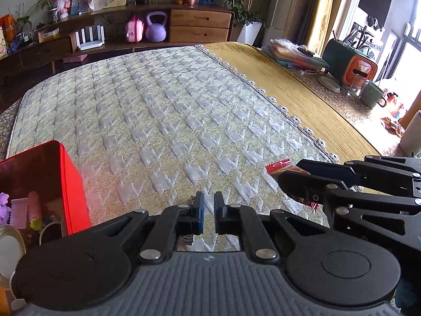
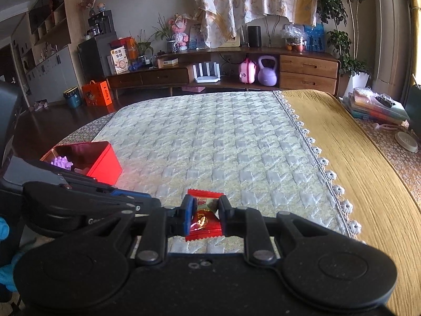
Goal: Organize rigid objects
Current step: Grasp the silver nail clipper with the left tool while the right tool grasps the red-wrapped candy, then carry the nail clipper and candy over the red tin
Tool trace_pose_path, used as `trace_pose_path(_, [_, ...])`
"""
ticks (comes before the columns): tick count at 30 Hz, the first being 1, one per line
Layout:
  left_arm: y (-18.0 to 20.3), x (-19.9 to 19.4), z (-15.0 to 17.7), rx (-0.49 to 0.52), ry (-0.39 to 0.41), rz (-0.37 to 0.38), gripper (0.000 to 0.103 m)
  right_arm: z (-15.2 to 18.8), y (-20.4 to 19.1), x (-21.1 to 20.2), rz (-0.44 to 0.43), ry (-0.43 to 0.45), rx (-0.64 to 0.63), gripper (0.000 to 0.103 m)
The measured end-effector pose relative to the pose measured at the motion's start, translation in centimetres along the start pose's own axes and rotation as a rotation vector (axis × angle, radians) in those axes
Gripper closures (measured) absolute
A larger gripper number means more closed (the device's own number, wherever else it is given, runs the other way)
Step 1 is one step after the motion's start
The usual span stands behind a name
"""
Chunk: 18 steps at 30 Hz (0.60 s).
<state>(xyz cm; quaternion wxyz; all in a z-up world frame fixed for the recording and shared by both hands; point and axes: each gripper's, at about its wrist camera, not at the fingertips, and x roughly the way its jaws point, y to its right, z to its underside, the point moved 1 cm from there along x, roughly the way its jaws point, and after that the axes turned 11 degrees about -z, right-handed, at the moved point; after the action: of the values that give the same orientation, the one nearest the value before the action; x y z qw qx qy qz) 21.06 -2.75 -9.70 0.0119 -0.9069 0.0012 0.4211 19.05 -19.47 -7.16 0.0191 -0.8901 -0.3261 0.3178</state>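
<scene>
A red-wrapped candy (image 2: 203, 217) hangs above the quilted mat (image 2: 210, 137), and my right gripper (image 2: 204, 212) is shut on it, pads pressing on both sides. In the left wrist view the same candy (image 1: 278, 164) sticks out of the right gripper (image 1: 290, 171) at the right edge. My left gripper (image 1: 208, 210) is shut, with only a narrow slit between its blue pads and nothing in it. An open red tin box (image 1: 71, 184) stands to its left, holding a purple toy (image 2: 61, 162) and several small items.
A yellow cloth (image 2: 355, 144) with a lace edge covers the table right of the mat. Stacked books (image 1: 297, 55), a green and orange container (image 1: 350, 63), a mug (image 1: 372, 94) and a lid lie at the far right. White bowls (image 1: 10, 242) sit beside the tin.
</scene>
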Motion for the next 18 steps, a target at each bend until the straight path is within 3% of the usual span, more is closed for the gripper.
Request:
trace_pose_path(10, [0.1, -0.2, 1.8, 0.056, -0.001, -0.035, 0.095, 3.1, 2.5, -0.8, -0.016, -0.041, 0.075, 0.084])
trace_pose_path(18, [0.4, 2.7, 1.9, 0.059, -0.057, -0.052, 0.094, 3.7, 2.6, -0.2, -0.029, -0.053, 0.087, 0.084])
